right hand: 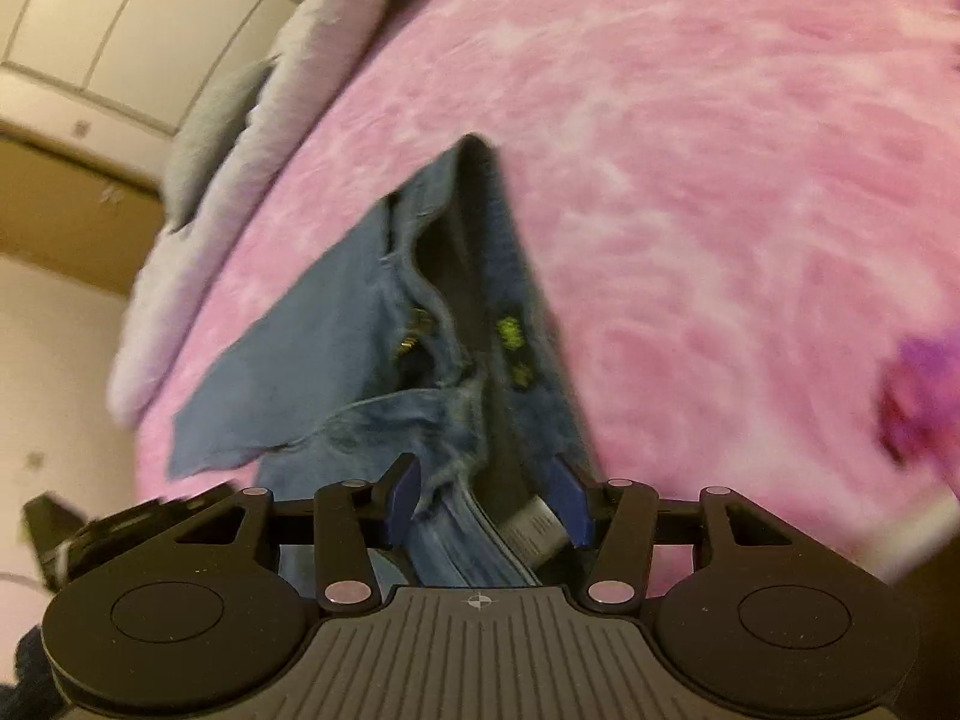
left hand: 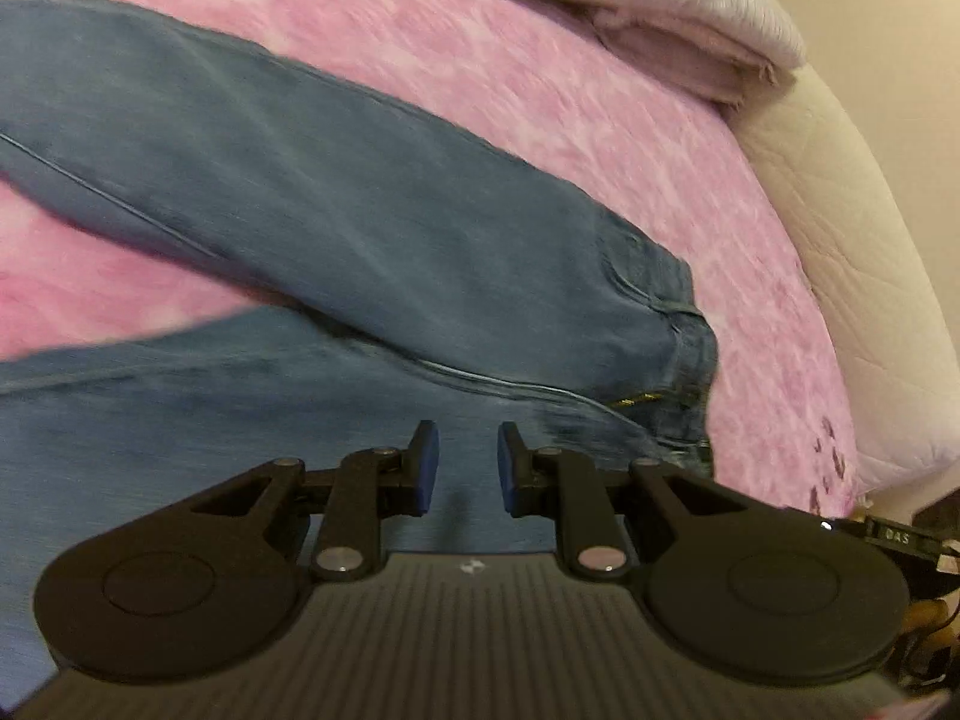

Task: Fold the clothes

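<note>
1. Left wrist view: your left tool (left hand: 468, 468) hovers over the jeans (left hand: 336, 228) with its jaws apart and nothing between the blue pads — it has hold of no cloth. The jeans lie spread on the pink blanket (left hand: 540, 90) of the bed, one leg running away to the left, the waistband end (left hand: 690, 360) toward the right, near the mattress edge (left hand: 852, 252).

2. Same view, progress: the two legs look parted rather than stacked, so I judge the fold barely begun. Bringing leg onto leg, then folding lengthwise, is left for you.

3. Same view, limits: the far leg ends run out of frame at left and the picture is blurred. A pale bundle of bedding (left hand: 660, 6) sits at the top, but you cannot tell what it is.

4. Right wrist view: your right tool (right hand: 489, 501) has bunched denim and a pale label (right hand: 534, 525) between its pads — jaws fairly wide. Whether it pinches the cloth or only straddles it, I cannot tell. The waistband (right hand: 462, 276) gapes open and rises ahead of the tool over the blanket.

5. Same view, limits: heavy blur. The rest of the jeans is hidden behind the raised cloth. A purple smear (right hand: 924, 384) at right is unreadable.
</note>
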Tool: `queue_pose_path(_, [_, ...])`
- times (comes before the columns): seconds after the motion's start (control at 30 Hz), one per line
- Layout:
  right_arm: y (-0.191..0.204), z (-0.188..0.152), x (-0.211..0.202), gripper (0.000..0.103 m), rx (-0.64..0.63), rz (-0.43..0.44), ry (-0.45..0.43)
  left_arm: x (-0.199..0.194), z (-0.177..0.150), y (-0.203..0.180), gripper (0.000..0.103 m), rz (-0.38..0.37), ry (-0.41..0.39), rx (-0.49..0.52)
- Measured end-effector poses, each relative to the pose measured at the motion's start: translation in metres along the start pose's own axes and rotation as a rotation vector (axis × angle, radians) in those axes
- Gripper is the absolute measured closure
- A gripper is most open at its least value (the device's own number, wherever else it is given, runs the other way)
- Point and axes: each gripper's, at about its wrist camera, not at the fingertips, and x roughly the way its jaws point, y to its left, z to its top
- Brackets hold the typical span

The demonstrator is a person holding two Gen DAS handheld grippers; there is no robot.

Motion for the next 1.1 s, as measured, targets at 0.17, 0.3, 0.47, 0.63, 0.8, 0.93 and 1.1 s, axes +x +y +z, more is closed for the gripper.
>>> queue_pose_path(0.17, [-0.005, 0.025, 0.05, 0.053, -0.018, 0.054, 0.108, 0.018, 0.003, -0.01, 0.087, 0.028, 0.011, -0.047])
queue_pose_path(0.3, [-0.002, 0.022, 0.075, 0.089, -0.057, 0.072, 0.189, 0.023, 0.002, -0.005, 0.087, 0.052, 0.024, -0.063])
queue_pose_path(0.47, [0.045, 0.003, 0.042, 0.098, -0.381, 0.067, 0.12, 0.022, 0.001, 0.003, 0.087, 0.064, 0.022, -0.086])
queue_pose_path(0.63, [0.106, -0.019, 0.007, 0.099, -0.827, 0.052, 0.022, 0.018, 0.008, 0.007, 0.087, 0.043, -0.016, -0.119])
queue_pose_path(0.8, [0.094, -0.015, -0.005, 0.103, -0.795, -0.041, -0.064, 0.022, 0.013, 0.007, 0.087, 0.027, -0.032, -0.106])
queue_pose_path(0.93, [0.081, 0.02, 0.016, 0.103, -0.693, -0.176, -0.096, 0.031, 0.012, 0.005, 0.087, 0.033, -0.019, -0.1])
queue_pose_path(1.1, [0.029, 0.037, 0.037, 0.102, -0.286, -0.113, 0.037, 0.025, 0.007, 0.007, 0.087, 0.033, -0.013, -0.103])
